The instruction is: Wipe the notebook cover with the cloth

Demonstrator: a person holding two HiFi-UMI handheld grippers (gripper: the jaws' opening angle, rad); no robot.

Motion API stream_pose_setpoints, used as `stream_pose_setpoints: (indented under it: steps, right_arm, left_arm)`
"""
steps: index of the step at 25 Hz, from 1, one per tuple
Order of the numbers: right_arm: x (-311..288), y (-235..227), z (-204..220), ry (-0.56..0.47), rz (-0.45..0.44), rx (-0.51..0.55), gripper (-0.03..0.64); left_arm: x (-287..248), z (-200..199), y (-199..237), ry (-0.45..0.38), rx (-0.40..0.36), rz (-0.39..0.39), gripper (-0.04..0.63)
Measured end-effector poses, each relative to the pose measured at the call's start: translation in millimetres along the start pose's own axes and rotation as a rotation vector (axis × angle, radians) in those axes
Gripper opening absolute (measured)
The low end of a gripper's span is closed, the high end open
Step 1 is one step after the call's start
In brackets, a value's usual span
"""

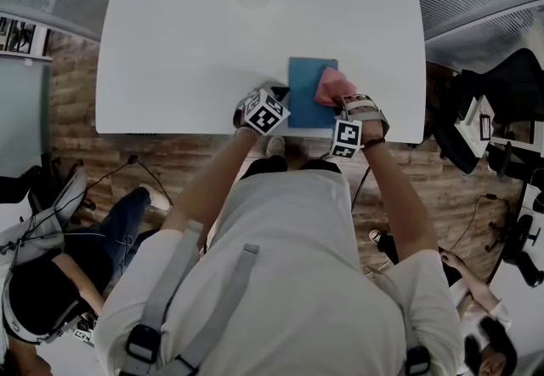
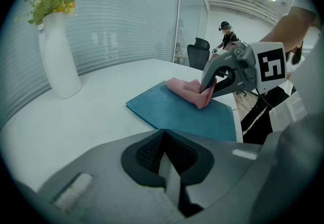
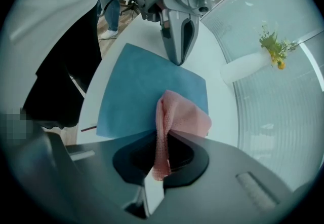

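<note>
Notebook, teal, rectangular, flat-covered (image 1: 304,104): lying on the white surface (image 1: 170,68) near its front edge, long axis pointing away from the person. Pink woven cloth (image 1: 327,85): right gripper (image 1: 338,100) is pinching it on the cover's right side, bare cover extending leftward. Left gripper (image 1: 276,95): jaws together, empty, touching the left edge.

Bright even ceiling light; fisheye edges warped, vignetted.

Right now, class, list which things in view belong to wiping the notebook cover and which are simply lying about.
Belong to the job:
blue notebook
pink cloth, resting on it
right claw, shut on the cloth
left claw, shut, at the notebook's edge

Just lying about:
vase of flowers
black office chair
</note>
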State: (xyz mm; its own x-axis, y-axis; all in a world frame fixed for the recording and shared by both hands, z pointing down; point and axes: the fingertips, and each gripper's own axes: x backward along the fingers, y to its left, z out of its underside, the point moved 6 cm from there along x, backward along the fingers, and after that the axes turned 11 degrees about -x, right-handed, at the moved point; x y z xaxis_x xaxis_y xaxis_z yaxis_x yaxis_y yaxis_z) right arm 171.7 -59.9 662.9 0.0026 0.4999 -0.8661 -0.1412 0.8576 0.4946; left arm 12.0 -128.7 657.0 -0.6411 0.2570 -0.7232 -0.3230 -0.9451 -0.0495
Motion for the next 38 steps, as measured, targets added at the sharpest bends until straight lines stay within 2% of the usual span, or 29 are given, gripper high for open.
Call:
stream_pose_setpoints:
  steps: [7, 13, 21, 24, 26, 29, 34, 38]
  right_arm:
    - [16, 23, -1, -0.010, -0.032, -0.029, 0.014]
    - [33, 44, -6, -0.061, -0.081, -0.123, 0.014]
    - [47, 66, -6, -0.071, -0.095, -0.144, 0.015]
    - [47, 67, -5, -0.078, -0.109, -0.188, 0.017]
    - [50, 62, -6, -0.094, -0.115, -0.271, 0.020]
    - [65, 43, -4, -0.139, -0.077, -0.445, 0.021]
    - [105, -7, 0, -0.267, 0.007, -0.805, 0.021]
    - [137, -43, 0, -0.379, 0.068, -0.985, 0.021]
  left_arm:
    - [1, 0, -1, 0.000, 0.004, 0.001, 0.002]
    - [1, -1, -1, 0.003, 0.004, 0.000, 0.002]
    - [1, -1, -2, 0.004, 0.002, -0.004, 0.002]
    - [-1, 0, 0, 0.003, 0.009, 0.000, 0.003]
    - [-1, 1, 2, -0.010, 0.033, 0.000, 0.002]
    - [11, -1, 5, -0.065, 0.092, -0.034, 0.003]
    - [53, -26, 6, -0.178, 0.113, -0.116, 0.003]
    - [86, -48, 4, -0.274, 0.134, -0.157, 0.002]
